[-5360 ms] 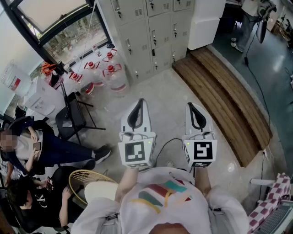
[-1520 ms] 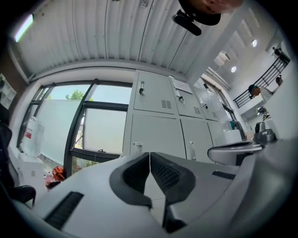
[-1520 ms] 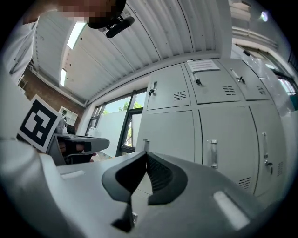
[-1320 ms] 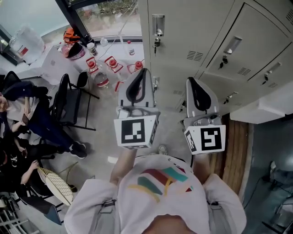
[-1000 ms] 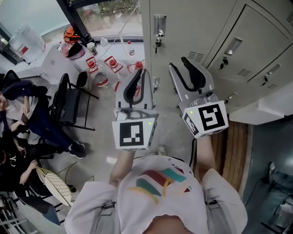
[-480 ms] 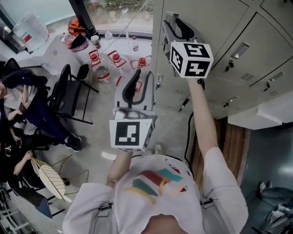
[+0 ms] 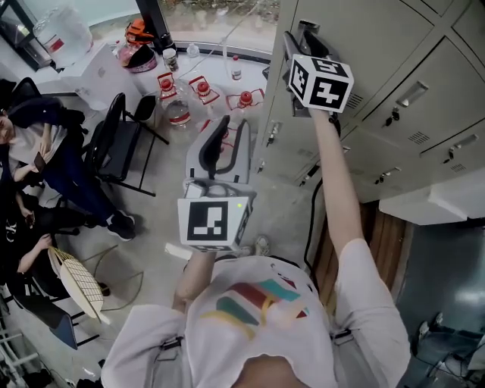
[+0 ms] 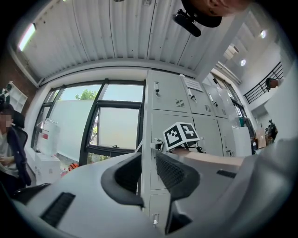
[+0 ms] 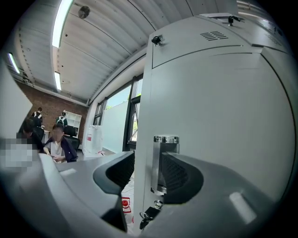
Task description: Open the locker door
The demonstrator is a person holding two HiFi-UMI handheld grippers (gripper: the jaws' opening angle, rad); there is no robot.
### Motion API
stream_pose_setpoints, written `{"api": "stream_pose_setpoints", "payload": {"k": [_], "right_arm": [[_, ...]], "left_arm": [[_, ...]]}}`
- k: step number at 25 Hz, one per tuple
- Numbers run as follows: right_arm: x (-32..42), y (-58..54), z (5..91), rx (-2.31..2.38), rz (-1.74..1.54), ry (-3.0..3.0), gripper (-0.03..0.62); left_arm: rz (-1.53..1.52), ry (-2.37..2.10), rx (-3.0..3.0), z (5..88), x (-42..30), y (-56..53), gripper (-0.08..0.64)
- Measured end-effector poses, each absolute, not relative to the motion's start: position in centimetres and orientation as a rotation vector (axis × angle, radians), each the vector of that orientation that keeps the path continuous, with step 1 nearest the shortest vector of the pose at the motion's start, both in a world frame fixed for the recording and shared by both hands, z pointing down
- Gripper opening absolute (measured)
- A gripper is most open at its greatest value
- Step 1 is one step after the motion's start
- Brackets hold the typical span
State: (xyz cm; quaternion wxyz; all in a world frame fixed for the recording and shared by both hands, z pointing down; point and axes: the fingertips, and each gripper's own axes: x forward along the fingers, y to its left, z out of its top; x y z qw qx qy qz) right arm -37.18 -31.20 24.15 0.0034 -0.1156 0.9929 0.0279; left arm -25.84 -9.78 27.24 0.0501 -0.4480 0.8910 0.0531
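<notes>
The right gripper (image 9: 148,171) is up against the locker (image 7: 424,53), on an outstretched arm, at the door (image 9: 219,130) of the end column next to the window (image 7: 220,19). Its jaws stand apart, and the chrome handle (image 9: 164,162) is upright between them. The right pad (image 9: 174,174) lies just beside the handle or touches it; I cannot tell which. The left pad (image 9: 123,171) is clear of the handle, out past the door's free edge, so both the edge and the handle sit inside the gap. The jaws are not clamped on anything. Below the handle, a dark key (image 9: 147,215) hangs from the lock, low between the jaws. The door lies flush with the locker front, shut.

The left gripper (image 7: 227,142) is held lower, in front of the person's chest and well apart from the door. It points toward the locker's corner, over the floor (image 7: 151,227). Its jaws are a narrow gap apart with nothing between them. In the left gripper view only the distant locker edge shows through the gap, and the right gripper's marker cube (image 8: 181,136) shows above the right jaw.

Beyond the left gripper, water bottles (image 7: 201,91) with red caps stand on the floor by the window. A black chair (image 7: 114,144) stands to their left, and seated people (image 7: 38,151) are at the far left of the head view.
</notes>
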Motion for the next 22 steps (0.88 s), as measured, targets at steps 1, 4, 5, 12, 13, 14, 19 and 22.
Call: {"api": "stream_pose_setpoints", "payload": {"k": [1, 4, 5, 12, 13, 14, 19, 22], "right_arm": [[-37.4, -31.2, 24.2, -0.363, 0.084, 3.116, 0.167], [-37.7, -31.1, 24.7, -0.379, 0.099, 3.123, 0.167], [-37.7, -31.2, 24.9, -0.386, 0.113, 3.125, 0.167], [-38.1, -31.3, 26.0, -0.386, 0.130, 3.156, 0.167], [-38.1, -31.2, 26.0, -0.389, 0.130, 3.155, 0.167], [-38.1, -31.2, 26.0, -0.389, 0.127, 3.154, 0.167], [-37.5, -30.5, 25.9, -0.374, 0.144, 3.166, 0.167], [-36.8, -29.8, 26.0, -0.353, 0.161, 3.163, 0.167]], "left_arm": [[0.163, 2.715, -1.360, 27.3, -25.9, -9.6, 0.097], [0.172, 2.745, -1.339, 27.6, -26.2, -8.9, 0.097], [0.178, 2.749, -1.335, 27.7, -26.3, -8.7, 0.097], [0.213, 2.744, -1.320, 27.4, -26.7, -8.0, 0.097], [0.215, 2.745, -1.319, 27.4, -26.8, -7.9, 0.095], [0.218, 2.744, -1.318, 27.3, -26.8, -7.8, 0.095], [0.222, 2.734, -1.327, 27.7, -26.9, -7.8, 0.095], [0.228, 2.728, -1.348, 27.6, -26.9, -8.0, 0.096]]}}
